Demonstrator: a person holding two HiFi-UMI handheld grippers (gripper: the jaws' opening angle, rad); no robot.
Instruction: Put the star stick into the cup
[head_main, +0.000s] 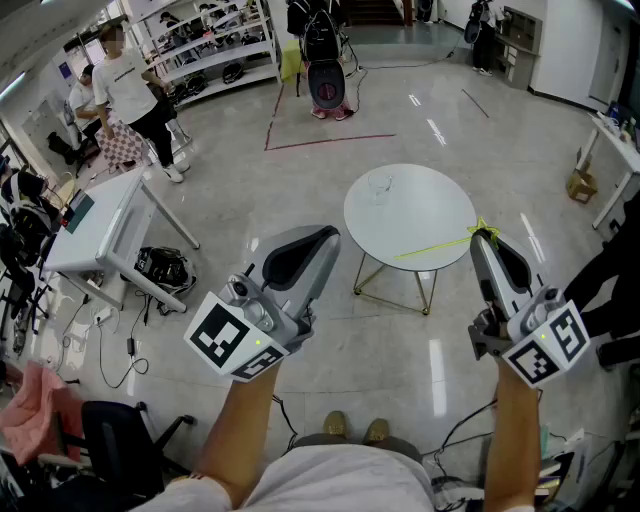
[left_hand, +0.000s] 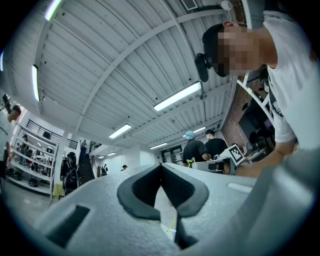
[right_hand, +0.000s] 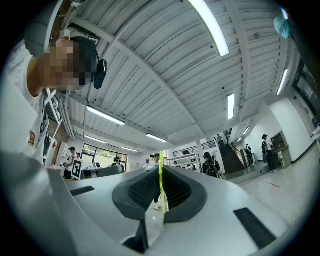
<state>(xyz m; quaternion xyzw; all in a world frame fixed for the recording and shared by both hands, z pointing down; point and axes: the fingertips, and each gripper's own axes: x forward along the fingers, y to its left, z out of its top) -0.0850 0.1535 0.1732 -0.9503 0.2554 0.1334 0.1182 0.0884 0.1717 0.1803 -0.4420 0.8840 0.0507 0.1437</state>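
A thin yellow-green star stick (head_main: 440, 246) lies across the air over the round white table (head_main: 430, 215). Its star end is at my right gripper (head_main: 483, 240), which is shut on it. In the right gripper view the stick (right_hand: 161, 192) stands pinched between the dark pads (right_hand: 145, 192). A clear cup (head_main: 379, 187) stands upright on the table's far left part, away from both grippers. My left gripper (head_main: 325, 238) hovers left of the table, shut and holding nothing; its jaws meet at the tip in the left gripper view (left_hand: 161, 166).
A white desk (head_main: 100, 225) stands to the left with a black bag (head_main: 163, 268) on the floor beside it. A person (head_main: 130, 85) stands at the back left by shelves. A black stand (head_main: 327, 80) sits beyond red floor tape (head_main: 330, 140). A black chair (head_main: 110, 440) is at the bottom left.
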